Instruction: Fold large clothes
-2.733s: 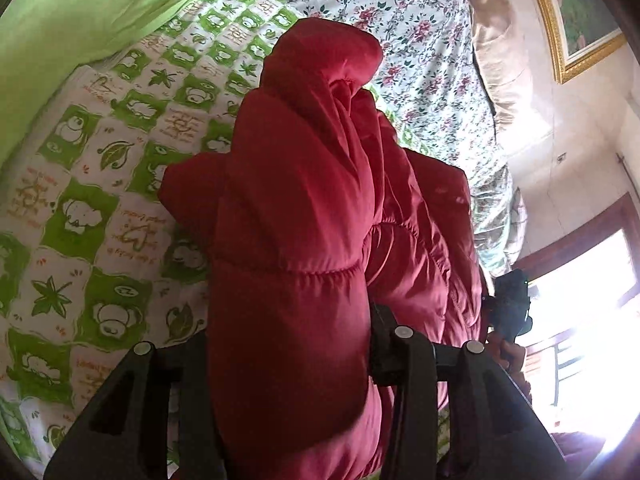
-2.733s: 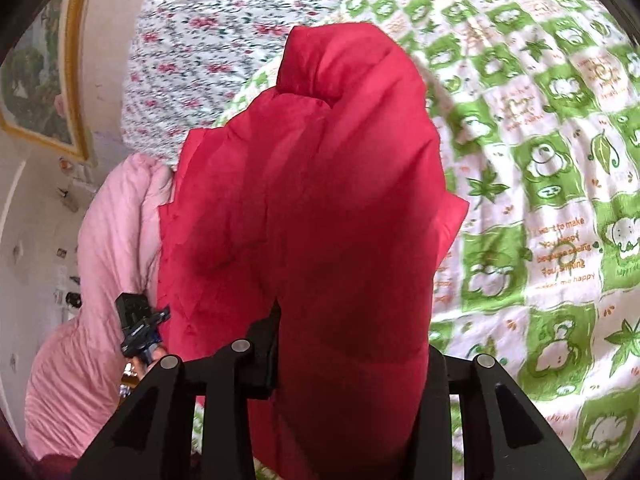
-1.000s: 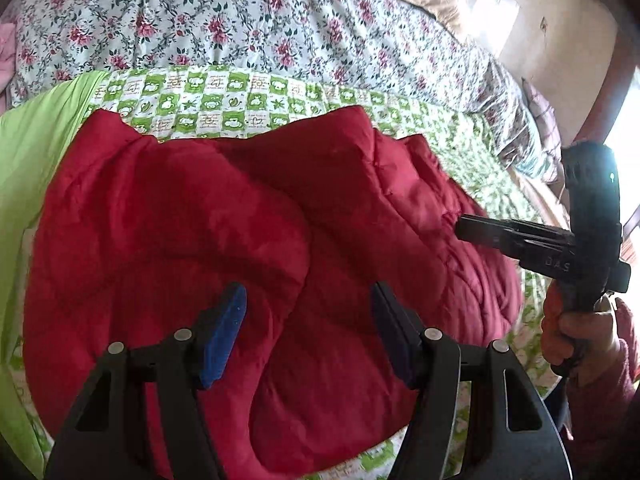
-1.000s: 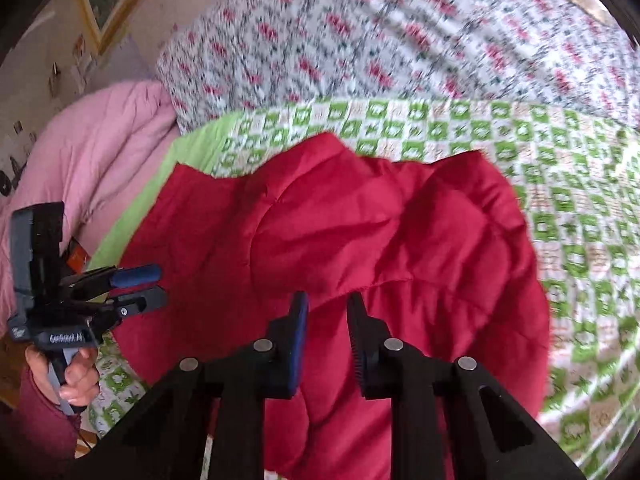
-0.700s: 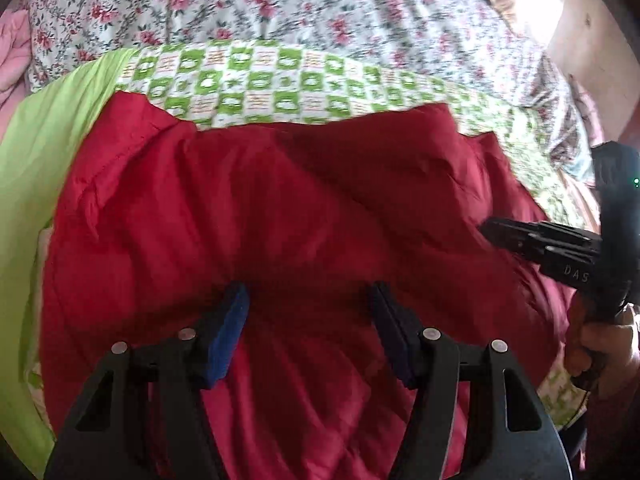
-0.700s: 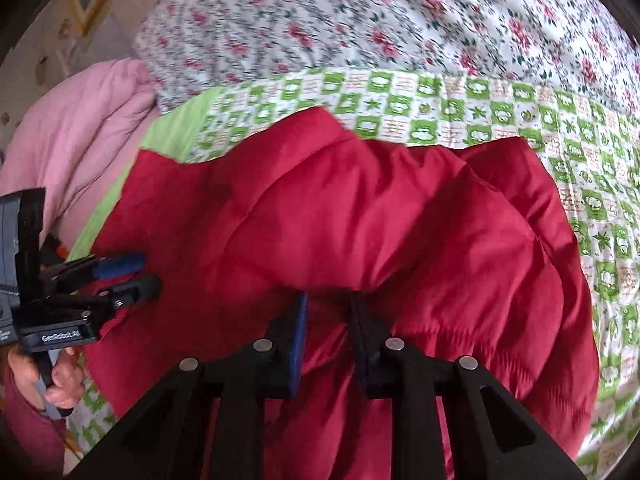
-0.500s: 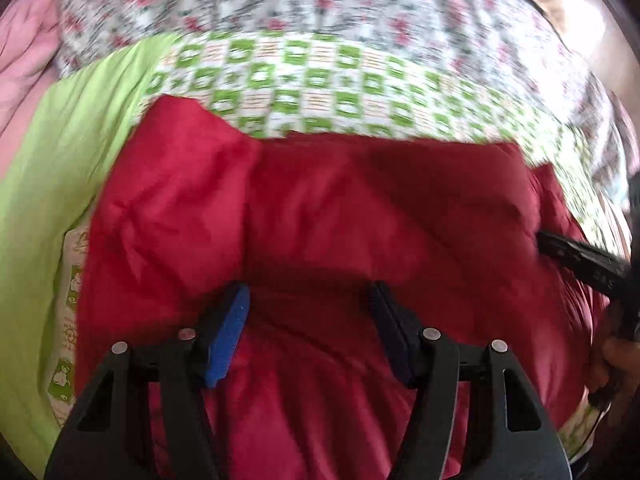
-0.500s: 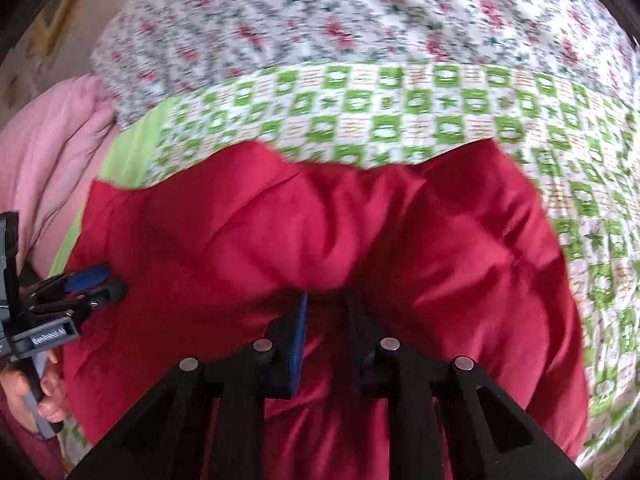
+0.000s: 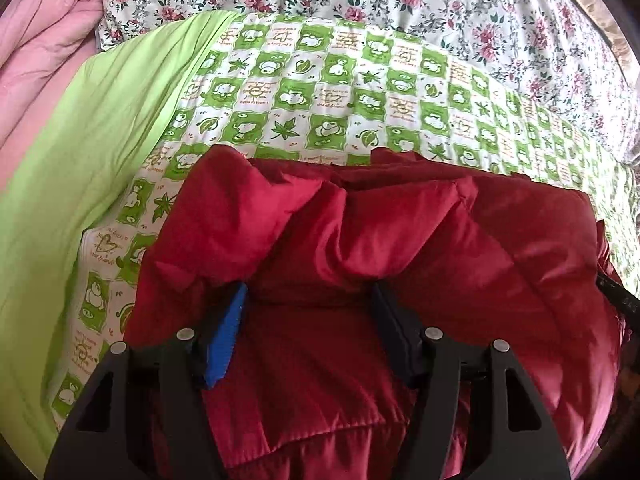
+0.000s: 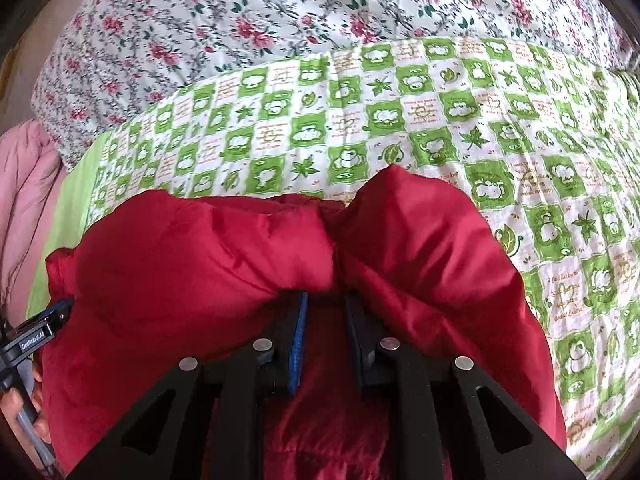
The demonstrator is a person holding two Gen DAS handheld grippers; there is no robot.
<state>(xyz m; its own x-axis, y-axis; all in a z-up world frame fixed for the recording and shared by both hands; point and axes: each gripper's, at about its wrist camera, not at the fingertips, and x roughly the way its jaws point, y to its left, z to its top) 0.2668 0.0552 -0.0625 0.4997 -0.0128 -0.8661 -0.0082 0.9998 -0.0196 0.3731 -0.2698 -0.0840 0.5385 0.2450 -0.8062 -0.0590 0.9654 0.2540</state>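
I judge I'm mid-fold on the red padded jacket (image 9: 420, 248), which lies bunched on the green checked quilt (image 9: 320, 92) of the bed and fills the lower half of both frames. My left tool (image 9: 308, 304) stands wide apart with a puffy fold slumped over its tips; my right tool (image 10: 325, 312) is nearly together, a ridge bulging between its tips, though I can't tell if it truly pinches. Next I'd want a firm bite on that folded edge before carrying it toward the top of the frame.
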